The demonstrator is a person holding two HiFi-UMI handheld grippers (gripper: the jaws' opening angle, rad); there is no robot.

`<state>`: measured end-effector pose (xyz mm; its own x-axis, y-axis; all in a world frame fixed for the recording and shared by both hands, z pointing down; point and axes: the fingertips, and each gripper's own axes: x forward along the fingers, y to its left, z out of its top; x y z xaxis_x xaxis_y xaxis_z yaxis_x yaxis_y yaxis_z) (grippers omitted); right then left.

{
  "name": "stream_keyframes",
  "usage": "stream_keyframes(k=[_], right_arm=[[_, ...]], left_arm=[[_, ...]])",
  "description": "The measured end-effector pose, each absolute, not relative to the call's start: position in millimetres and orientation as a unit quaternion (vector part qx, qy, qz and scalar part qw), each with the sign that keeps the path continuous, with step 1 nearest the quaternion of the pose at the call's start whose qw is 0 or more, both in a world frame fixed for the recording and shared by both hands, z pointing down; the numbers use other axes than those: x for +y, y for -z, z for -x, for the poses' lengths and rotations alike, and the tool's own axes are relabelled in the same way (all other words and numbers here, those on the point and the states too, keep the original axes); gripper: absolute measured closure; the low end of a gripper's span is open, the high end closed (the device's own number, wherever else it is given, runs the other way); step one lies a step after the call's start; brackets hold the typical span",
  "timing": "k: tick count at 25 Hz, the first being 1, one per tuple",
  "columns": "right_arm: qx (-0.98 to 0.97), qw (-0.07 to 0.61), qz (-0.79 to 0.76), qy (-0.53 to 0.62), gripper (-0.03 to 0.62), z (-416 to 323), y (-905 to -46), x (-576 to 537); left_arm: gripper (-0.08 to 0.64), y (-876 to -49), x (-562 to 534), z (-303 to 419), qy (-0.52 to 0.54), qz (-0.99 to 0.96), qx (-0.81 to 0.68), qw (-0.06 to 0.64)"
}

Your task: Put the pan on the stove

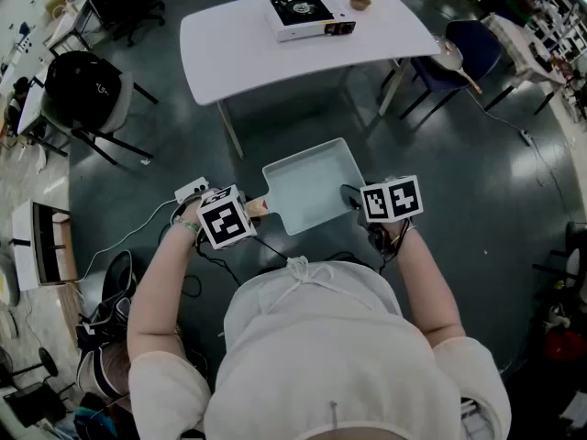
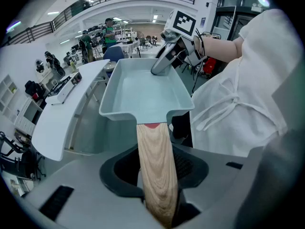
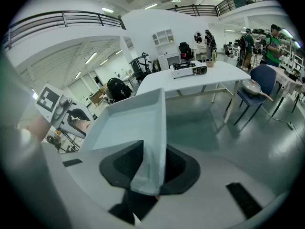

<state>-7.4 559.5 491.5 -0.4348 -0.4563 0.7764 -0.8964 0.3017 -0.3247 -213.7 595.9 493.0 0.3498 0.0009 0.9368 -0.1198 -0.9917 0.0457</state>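
Standing on dark floor [image 1: 477, 200]; white table [image 1: 229, 39] bears stove [image 1: 303, 12]; left gripper [image 2: 157, 175] fingers [image 2: 190, 168] pinch pan [image 1: 312, 186] handle [image 2: 155, 161], right gripper [image 3: 147, 168] fingers [image 3: 126, 163] pinch rim [image 3: 160, 128].

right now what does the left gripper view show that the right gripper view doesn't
Only the left gripper view: the wooden handle clamped in the left jaws, and the right gripper on the far rim. Only the right gripper view: that rim pinched between the right jaws. Both: the pan and the stove on the table.
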Motion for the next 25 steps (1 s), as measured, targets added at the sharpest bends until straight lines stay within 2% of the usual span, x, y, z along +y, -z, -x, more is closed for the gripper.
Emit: stream_keyframes(k=[13,25], right_arm=[[-0.752,0.287,-0.449,-0.388,0.489,14,-493,552],[-0.751,0.297,-0.438,-0.396,0.491,8,-507,521]], left_arm=[[0.394,-491,584,221,-0.574,-0.816,-0.038,0.047],[0.394,-508,562,215,-0.576,-0.813,-0.033,0.082]])
